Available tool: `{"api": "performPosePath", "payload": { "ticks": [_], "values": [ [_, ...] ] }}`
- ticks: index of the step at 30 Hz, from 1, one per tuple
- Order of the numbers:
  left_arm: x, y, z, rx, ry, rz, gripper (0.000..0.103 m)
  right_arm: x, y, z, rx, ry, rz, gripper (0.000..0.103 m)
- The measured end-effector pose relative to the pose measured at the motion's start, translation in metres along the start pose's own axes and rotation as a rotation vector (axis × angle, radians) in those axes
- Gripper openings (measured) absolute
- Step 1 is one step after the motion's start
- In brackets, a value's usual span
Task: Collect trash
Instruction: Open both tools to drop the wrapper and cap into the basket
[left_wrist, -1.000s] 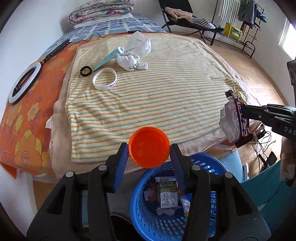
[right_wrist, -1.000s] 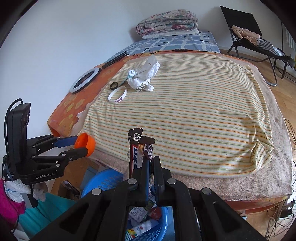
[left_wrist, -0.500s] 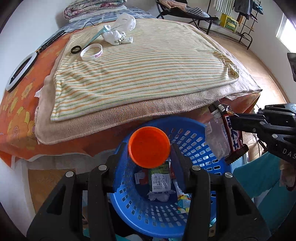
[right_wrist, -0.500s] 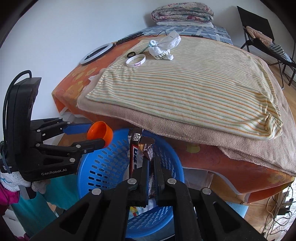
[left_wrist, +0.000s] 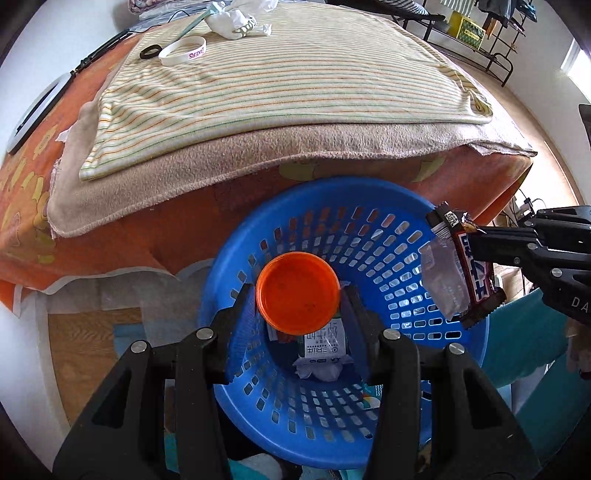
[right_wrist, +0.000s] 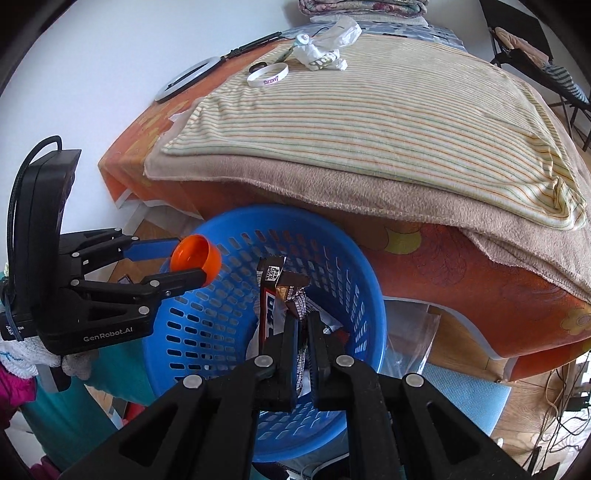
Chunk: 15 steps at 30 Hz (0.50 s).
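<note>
An orange cap (left_wrist: 298, 292) is pinched across its rim by the left gripper (left_wrist: 299, 295) and crinkly wrappers (right_wrist: 282, 295) are clamped by the right gripper (right_wrist: 301, 325) over the basket (right_wrist: 354, 266) — both judged light, the cap stiff, the wrappers limp and slippery.

The mouth of the blue basket (left_wrist: 373, 195) lies open, with trash only at its bottom. The left tongs (left_wrist: 298, 297) carry an orange lid (left_wrist: 297, 292) over its middle; the right tongs (right_wrist: 301, 325) carry candy wrappers (right_wrist: 275, 295) over its other side, so the two crowd the opening. The bed (right_wrist: 369, 122) overhangs the basket's far rim, blocking that side. A white wristband (left_wrist: 183, 50) and crumpled bags (left_wrist: 236, 22) lie far back on the bed; the striped blanket before them is bare.
</note>
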<state>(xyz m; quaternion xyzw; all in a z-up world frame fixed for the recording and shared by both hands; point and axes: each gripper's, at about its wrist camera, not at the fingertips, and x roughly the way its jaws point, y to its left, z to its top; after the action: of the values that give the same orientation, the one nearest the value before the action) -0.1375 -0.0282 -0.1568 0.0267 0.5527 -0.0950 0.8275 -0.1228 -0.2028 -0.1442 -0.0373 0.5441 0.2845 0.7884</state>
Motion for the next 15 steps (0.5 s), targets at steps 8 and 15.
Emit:
{"api": "performPosePath", "payload": {
  "ticks": [8,15],
  "values": [
    [0.008,0.000,-0.004,0.009,0.023,0.002,0.047,0.011,-0.003,-0.001,0.006,0.027,0.000,0.010],
    [0.014,0.002,-0.006,0.010,0.045,0.004,0.048,0.014,-0.007,-0.001,0.021,0.037,-0.007,0.026]
  ]
}}
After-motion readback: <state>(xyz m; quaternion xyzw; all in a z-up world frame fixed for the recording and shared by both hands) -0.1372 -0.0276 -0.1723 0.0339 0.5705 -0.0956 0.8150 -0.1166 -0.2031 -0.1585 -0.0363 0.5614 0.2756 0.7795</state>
